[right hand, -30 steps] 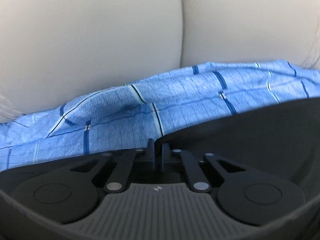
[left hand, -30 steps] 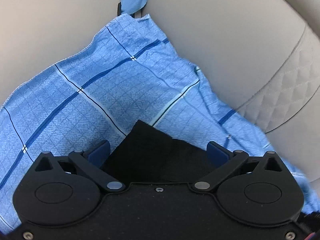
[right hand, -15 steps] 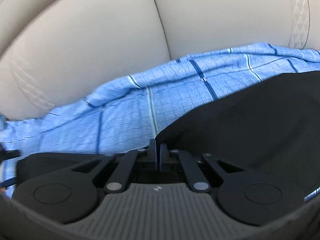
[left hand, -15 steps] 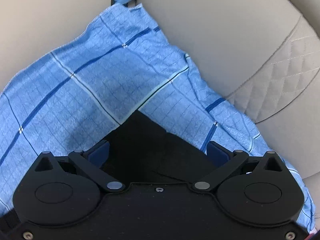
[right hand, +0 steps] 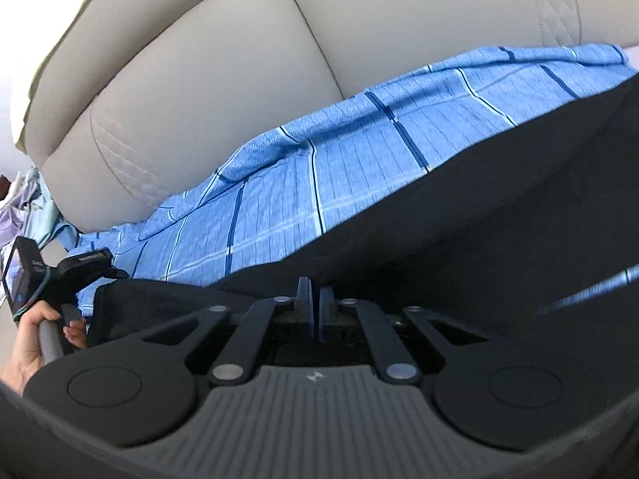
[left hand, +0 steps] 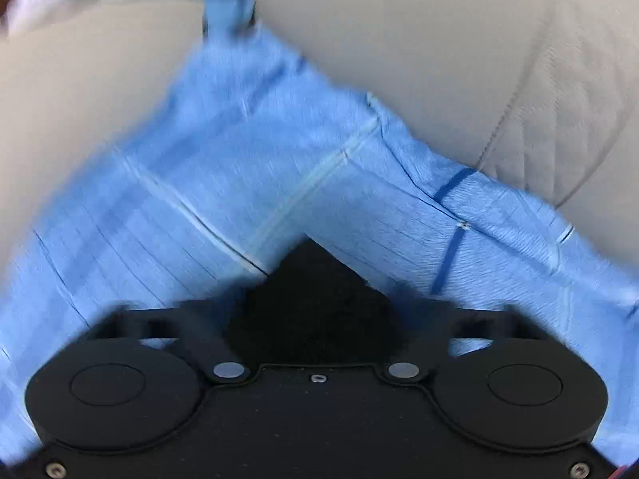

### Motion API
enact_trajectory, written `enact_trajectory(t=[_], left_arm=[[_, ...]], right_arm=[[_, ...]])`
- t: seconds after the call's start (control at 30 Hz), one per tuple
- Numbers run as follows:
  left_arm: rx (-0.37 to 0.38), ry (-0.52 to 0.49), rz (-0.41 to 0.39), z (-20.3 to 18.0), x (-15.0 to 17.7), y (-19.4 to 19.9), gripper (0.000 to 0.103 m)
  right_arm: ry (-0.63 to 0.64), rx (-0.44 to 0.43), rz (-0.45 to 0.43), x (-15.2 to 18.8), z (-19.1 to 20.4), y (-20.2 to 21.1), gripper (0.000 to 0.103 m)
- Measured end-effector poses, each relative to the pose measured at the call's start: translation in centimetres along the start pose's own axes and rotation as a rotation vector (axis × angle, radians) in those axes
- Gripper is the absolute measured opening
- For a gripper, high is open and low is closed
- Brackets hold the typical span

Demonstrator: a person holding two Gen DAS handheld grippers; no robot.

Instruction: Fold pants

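Black pants [right hand: 499, 199] lie on a blue checked cloth [right hand: 319, 183] spread over a beige sofa. My right gripper [right hand: 315, 307] is shut on an edge of the pants, and the dark fabric stretches from its fingertips up to the right. In the left wrist view, which is blurred, a pointed corner of the pants [left hand: 311, 291] sits between the jaws of my left gripper [left hand: 315, 311]. Those jaws are closing and I cannot see the pads pressing on it. The right wrist view also shows the left gripper [right hand: 92, 263] low at the left, held by a hand [right hand: 28, 339].
The beige sofa back [right hand: 199, 80] rises behind the cloth, with quilted stitching on its cushion [left hand: 559, 111]. Pale lilac and mint fabric [right hand: 24, 203] lies at the sofa's left end. The blue cloth's far corner [left hand: 227, 8] is tucked into the gap between cushions.
The left jaws have narrowed around the pants corner and that view has blurred. The right gripper has swung left with the pants; the sofa's left end and the other hand have come into view.
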State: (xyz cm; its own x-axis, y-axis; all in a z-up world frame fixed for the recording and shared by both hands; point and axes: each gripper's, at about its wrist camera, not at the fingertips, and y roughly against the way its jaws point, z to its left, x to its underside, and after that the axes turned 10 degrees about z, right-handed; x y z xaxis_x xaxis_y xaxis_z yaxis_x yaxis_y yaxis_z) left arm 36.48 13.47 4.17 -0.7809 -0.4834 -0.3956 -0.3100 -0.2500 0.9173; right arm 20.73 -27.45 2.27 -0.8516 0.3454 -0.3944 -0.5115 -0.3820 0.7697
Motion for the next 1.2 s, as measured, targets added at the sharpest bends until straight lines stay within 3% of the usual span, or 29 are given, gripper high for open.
enact_trajectory(t=[0.13,0.4,0.53,0.63,0.7,0.83,0.93,1.0,1.2], left_arm=[[0.103,-0.037,-0.042,1.8,1.9,2.0,0.024],[0.317,-0.034,-0.265,7.9,7.0,11.9,0.018],[0.405,0.008,-0.347,12.8,12.0,15.9,0.018],[0.384,-0.013,-0.408,15.6,16.4,17.2,0.018],[0.36,-0.015,-0.406,17.2,19.1,17.2,0.018],[0.313,-0.002,-0.292,19.1,22.9,14.6,0.018],[0.278,0.03,-0.191,20.0,24.6,12.4,0.018],[0.286,0.058,-0.165,20.8,25.3,11.9,0.018],[0.268,0.052,-0.225,21.5,26.3,12.7,0.019]], right_arm=[[0.0,-0.007,-0.018,2.2,-0.7,0.2,0.004],[0.001,-0.042,-0.125,6.0,-1.4,4.7,0.004],[-0.035,-0.083,-0.201,9.7,-2.0,7.4,0.004],[-0.067,-0.084,-0.223,13.4,-2.2,8.4,0.004],[-0.089,-0.076,-0.207,15.5,-2.5,8.5,0.004],[-0.084,0.008,-0.148,18.5,-2.5,8.0,0.004],[-0.022,0.094,-0.105,19.4,-1.8,7.4,0.004],[0.021,0.147,-0.094,19.8,-1.1,7.5,0.004],[0.078,0.184,-0.058,21.1,-0.1,8.0,0.007]])
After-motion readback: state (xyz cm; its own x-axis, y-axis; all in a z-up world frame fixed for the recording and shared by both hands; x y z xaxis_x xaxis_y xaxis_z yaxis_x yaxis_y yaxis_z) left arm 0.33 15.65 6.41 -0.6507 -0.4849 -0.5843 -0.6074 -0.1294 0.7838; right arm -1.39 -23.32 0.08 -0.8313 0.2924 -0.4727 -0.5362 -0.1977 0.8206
